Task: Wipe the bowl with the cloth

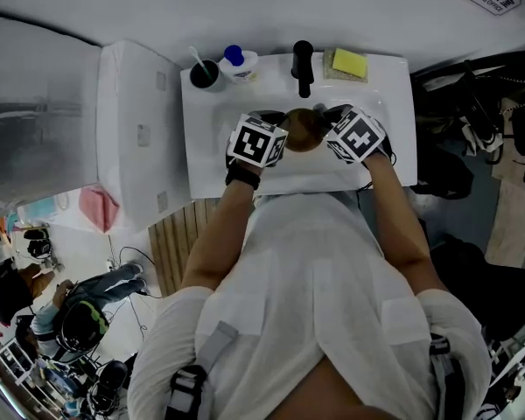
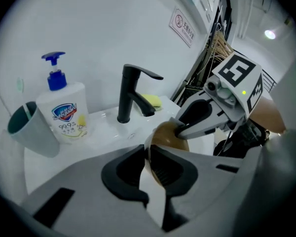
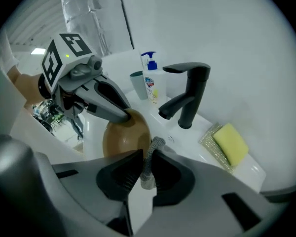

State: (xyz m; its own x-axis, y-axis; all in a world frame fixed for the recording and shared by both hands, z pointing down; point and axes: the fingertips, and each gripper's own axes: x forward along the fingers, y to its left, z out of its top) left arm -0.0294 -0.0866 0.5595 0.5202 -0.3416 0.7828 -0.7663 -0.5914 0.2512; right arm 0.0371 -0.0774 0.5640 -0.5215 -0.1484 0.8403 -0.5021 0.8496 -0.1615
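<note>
Bowl (image 1: 304, 130) before faucet (image 1: 303, 66), above sink (image 1: 202, 151)

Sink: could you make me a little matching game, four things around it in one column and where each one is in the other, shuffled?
Things:
1. bowl
2. cloth
3. sponge
4. soap bottle

Places:
A. left of the tap, beside the cup
B. between the right gripper's jaws
C. rim between the left gripper's jaws
D. right of the tap

Pairs: 1-C, 2-B, 3-D, 4-A
</note>
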